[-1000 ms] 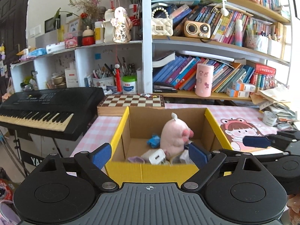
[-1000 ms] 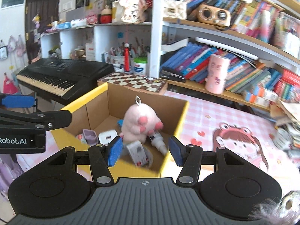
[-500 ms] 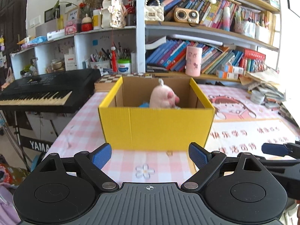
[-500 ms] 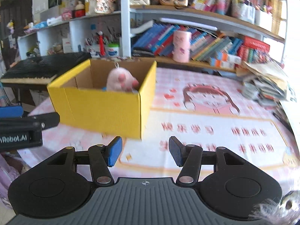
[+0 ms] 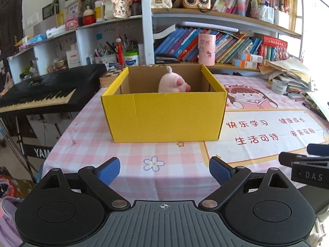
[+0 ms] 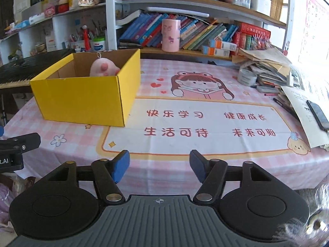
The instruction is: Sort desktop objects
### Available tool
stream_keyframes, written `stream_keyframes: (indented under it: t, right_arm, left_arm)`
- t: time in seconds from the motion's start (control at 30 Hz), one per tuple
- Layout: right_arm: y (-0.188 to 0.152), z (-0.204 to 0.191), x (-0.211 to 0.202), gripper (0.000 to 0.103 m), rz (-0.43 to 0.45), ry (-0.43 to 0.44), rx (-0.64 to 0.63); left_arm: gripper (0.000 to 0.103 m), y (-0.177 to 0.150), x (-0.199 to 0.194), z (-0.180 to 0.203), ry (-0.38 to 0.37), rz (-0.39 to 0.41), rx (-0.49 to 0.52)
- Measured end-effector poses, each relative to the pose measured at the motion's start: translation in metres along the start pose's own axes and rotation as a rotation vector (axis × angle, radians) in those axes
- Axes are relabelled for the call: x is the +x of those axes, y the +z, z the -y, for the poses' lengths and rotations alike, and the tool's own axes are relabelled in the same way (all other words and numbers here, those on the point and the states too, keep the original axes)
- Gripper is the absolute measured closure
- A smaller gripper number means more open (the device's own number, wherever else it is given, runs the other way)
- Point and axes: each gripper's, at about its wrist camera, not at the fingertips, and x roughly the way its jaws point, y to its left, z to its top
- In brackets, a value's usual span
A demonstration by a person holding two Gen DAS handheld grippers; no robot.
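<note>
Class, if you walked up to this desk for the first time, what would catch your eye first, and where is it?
The bright yellow box standing on the pink checked tablecloth, with a pink plush toy poking above its rim. Beside it lies a desk mat with a cartoon girl and red characters.

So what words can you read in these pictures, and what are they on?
"快乐学习", "健康成长", "生活可待", "未来可期": red, on the desk mat.
"YAM", cut off: on the keyboard stand.
"DAS": on the right gripper, seen from the left wrist.
"t.AI", cut off: on the left gripper, seen from the right wrist.
Book spines, shelf boxes and loose papers: too small or blurred to read.
</note>
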Motion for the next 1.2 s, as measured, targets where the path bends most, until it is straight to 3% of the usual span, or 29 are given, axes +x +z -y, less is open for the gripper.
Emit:
stream_keyframes:
  t: [0.1, 0.33, 1.2]
  right_arm:
    - [0.001, 0.001, 0.002, 0.030, -0.010, -0.009, -0.007]
    - [0.001, -0.001, 0.001, 0.022, -0.015, 0.011, -0.027]
    - [0.001, -0.001, 0.006, 0.016, -0.051, -0.019, -0.024]
  left_arm:
    - [0.007, 0.000, 0.001, 0.004, 0.002, -0.004, 0.018]
    - [0.002, 0.000, 0.003, 0.011, -0.014, -0.020, 0.038]
    - [0.001, 0.002, 0.018, 0.020, -0.062, -0.049, 0.102]
